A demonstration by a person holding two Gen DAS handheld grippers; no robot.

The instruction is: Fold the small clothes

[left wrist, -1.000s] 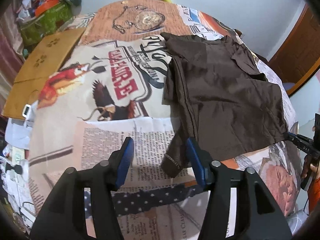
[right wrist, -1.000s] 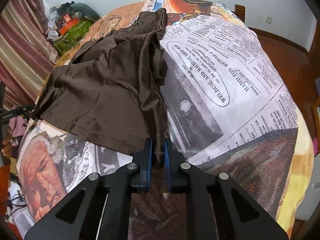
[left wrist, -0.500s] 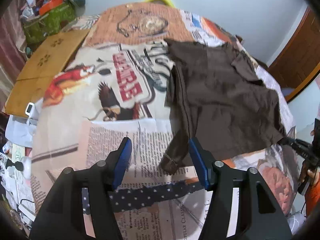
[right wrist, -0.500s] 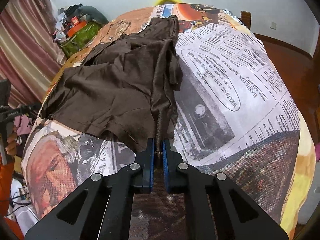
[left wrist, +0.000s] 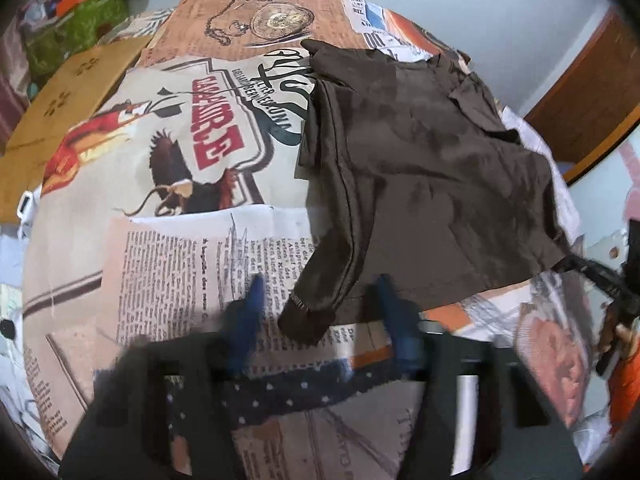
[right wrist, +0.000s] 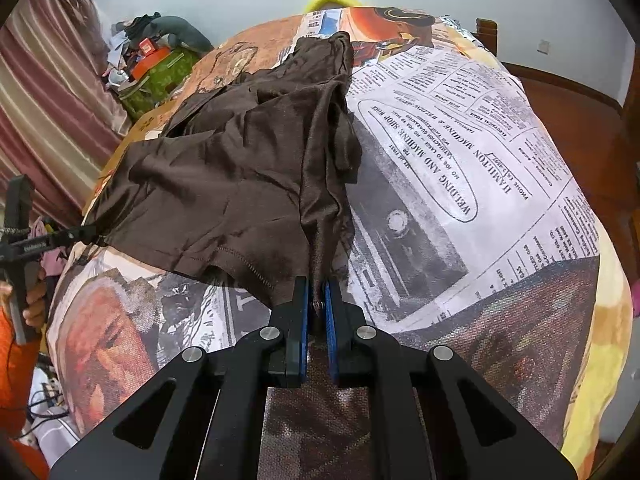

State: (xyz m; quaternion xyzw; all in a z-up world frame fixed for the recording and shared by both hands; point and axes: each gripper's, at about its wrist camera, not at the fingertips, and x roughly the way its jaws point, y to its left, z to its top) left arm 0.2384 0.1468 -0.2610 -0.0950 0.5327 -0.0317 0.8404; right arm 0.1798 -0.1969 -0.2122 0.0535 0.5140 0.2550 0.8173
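A small dark brown shirt (left wrist: 420, 184) lies spread on a bed covered with a newspaper-print sheet (left wrist: 168, 248). In the left wrist view my left gripper (left wrist: 318, 300) is open and blurred, its blue fingers either side of the shirt's near sleeve cuff (left wrist: 304, 316), not closed on it. In the right wrist view my right gripper (right wrist: 316, 300) is shut on the brown shirt (right wrist: 240, 176) at its near hem corner. The right gripper also shows at the far right of the left view (left wrist: 592, 272), holding the shirt's corner.
A cardboard sheet (left wrist: 68, 100) lies at the bed's left. A cluttered pile with a green bag (right wrist: 160, 76) stands by striped curtains (right wrist: 44, 92). A wooden door (left wrist: 588, 100) and a wooden floor (right wrist: 572, 108) are to the right.
The left gripper has stayed open and moved in quickly toward the sleeve cuff, so it is blurred now. The right gripper stays shut on the hem and has drawn the shirt slightly toward itself.
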